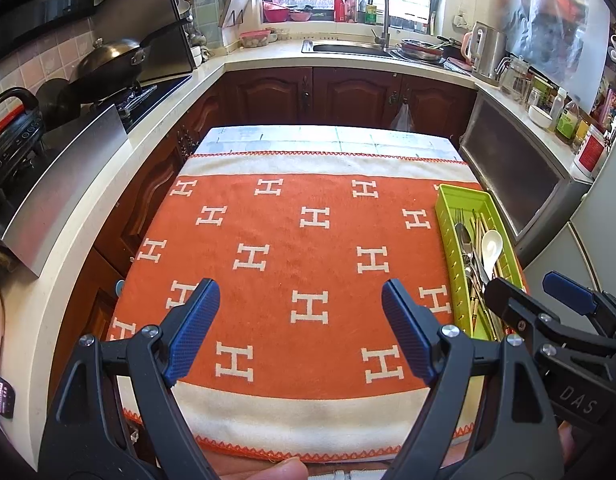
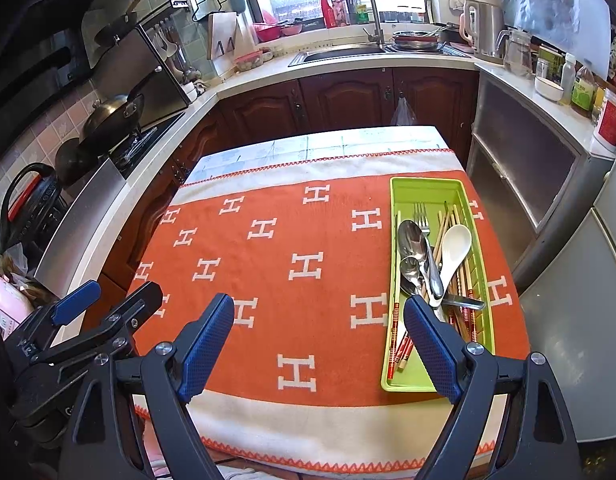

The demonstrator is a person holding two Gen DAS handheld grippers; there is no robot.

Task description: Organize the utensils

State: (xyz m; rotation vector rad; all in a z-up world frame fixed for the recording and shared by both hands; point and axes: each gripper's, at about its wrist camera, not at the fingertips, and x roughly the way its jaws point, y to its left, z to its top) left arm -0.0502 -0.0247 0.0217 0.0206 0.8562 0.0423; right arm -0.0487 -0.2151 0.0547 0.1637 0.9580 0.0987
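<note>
A lime green utensil tray (image 2: 424, 188) (image 1: 460, 196) lies on the right side of an orange towel (image 2: 308, 240) (image 1: 308, 240) with white H marks. In it are metal spoons (image 2: 412, 236), a fork (image 2: 421, 212), a white ceramic spoon (image 2: 456, 244) (image 1: 491, 244) and wooden chopsticks (image 2: 396, 336) with red ends. My right gripper (image 2: 319, 310) hovers open over the towel's near part, left of the tray, nothing between its pads. My left gripper (image 1: 301, 294) is open too, further left over the towel, empty. Each gripper shows in the other's view: the right gripper (image 1: 528, 292) and the left gripper (image 2: 112, 296).
The table stands in a U-shaped kitchen. A stove with a wok (image 1: 108, 60) runs along the left counter, a sink (image 1: 348, 46) with a tap is at the back, a kettle (image 1: 486, 52) and bottles on the right. A fridge (image 2: 588, 320) stands close to the table's right edge.
</note>
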